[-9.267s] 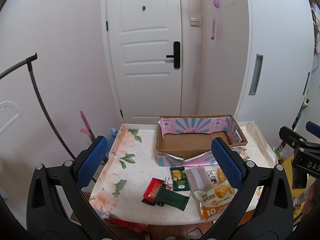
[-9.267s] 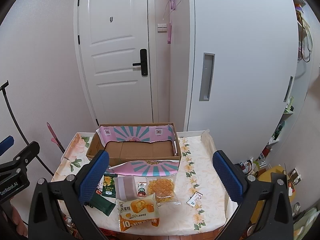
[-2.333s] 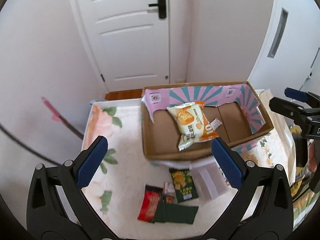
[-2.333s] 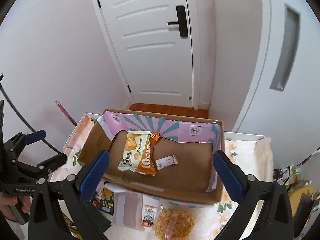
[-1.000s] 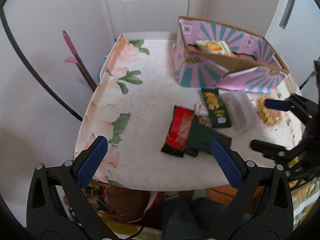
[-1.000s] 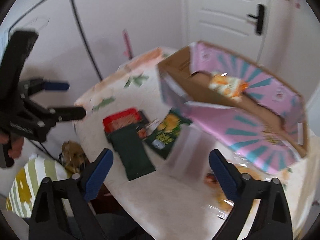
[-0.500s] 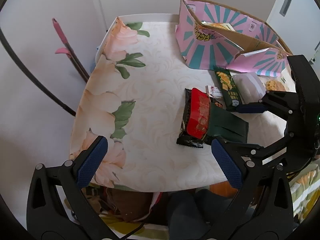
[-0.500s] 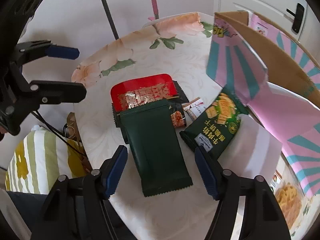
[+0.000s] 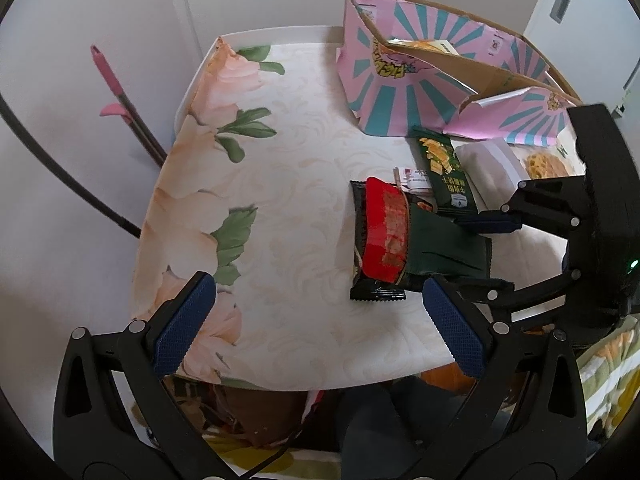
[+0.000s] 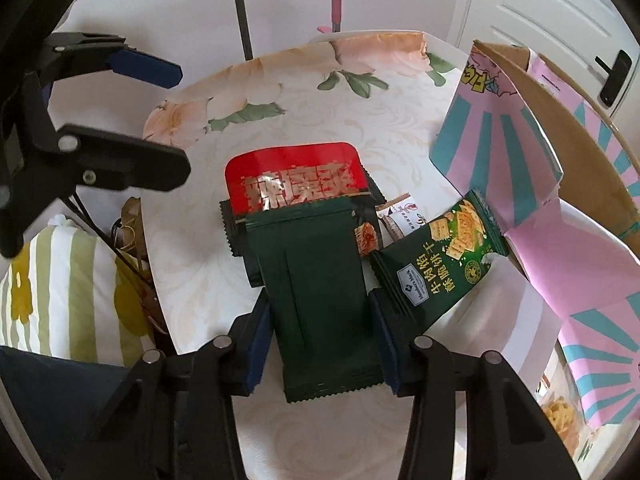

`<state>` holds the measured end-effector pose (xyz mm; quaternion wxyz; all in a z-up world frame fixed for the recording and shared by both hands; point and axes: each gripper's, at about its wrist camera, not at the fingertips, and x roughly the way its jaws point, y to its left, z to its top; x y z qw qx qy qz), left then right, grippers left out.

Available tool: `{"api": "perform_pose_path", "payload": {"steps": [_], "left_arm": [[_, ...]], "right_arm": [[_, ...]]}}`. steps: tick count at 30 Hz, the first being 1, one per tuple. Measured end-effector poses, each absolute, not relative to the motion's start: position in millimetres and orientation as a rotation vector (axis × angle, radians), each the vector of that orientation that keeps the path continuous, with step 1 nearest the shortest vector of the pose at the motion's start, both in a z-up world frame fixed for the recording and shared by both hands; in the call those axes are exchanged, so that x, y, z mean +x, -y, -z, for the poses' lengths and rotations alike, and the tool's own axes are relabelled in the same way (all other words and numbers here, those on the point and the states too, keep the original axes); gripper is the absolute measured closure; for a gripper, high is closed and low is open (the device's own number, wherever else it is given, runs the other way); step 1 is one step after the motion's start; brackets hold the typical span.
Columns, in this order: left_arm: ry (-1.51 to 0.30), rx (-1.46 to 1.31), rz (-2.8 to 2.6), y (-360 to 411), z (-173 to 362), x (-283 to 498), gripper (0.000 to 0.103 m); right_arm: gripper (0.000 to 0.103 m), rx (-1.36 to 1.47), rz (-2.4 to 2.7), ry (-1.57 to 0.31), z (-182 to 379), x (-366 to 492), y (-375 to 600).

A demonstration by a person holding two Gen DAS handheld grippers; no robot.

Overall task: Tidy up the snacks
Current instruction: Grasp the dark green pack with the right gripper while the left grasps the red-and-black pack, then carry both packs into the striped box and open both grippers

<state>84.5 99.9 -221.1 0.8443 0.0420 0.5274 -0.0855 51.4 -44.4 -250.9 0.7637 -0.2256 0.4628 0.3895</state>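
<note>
My right gripper (image 10: 322, 320) has its fingers closed against both long edges of the dark green packet (image 10: 320, 296), which lies flat on the floral tablecloth (image 10: 280, 120). The packet's far end overlaps the red packet (image 10: 296, 182). Just right lies the green cracker packet (image 10: 440, 258). My left gripper (image 9: 316, 328) hovers wide and empty over the table's near edge. Farthest stands the pink striped box (image 9: 404, 80).
</note>
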Motion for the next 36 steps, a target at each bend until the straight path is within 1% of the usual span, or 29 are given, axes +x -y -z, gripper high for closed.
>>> {"api": "perform_pose_path", "payload": {"steps": [10, 18, 23, 25, 26, 29, 30, 31, 36], "left_arm": [[-1.106, 0.162, 0.226, -67.0, 230.3, 89.2, 0.000], [-1.080, 0.315, 0.244, -22.4, 254.5, 104.6, 0.002], [-1.080, 0.370, 0.241, -10.5, 265.1, 110.8, 0.009], [-1.091, 0.376, 0.242, -9.6, 269.3, 113.3, 0.020], [-1.091, 0.366, 0.248, -10.3, 269.5, 113.7, 0.021], [-1.095, 0.345, 0.263, -11.3, 269.1, 115.1, 0.031], [-1.096, 0.337, 0.271, -11.3, 268.7, 114.7, 0.038], [-1.096, 0.332, 0.274, -11.2, 268.6, 114.3, 0.042], [-1.092, 0.311, 0.279, -13.3, 269.6, 113.9, 0.045]], "right_arm": [[0.062, -0.284, -0.808, -0.997, 222.0, 58.5, 78.4], [0.062, -0.208, -0.782, -0.972, 204.6, 62.0, 98.1], [0.062, -0.194, -0.766, -0.961, 201.6, 63.7, 102.5], [0.062, -0.183, -0.761, -0.961, 201.5, 65.7, 104.8], [0.062, -0.179, -0.759, -0.961, 201.0, 66.6, 105.7], [0.062, -0.162, -0.752, -0.962, 199.9, 67.6, 110.2], [0.062, -0.158, -0.750, -0.961, 199.6, 68.6, 111.1], [0.062, -0.154, -0.749, -0.961, 198.8, 68.8, 112.6], [0.062, -0.136, -0.739, -0.961, 198.8, 69.9, 115.2]]}}
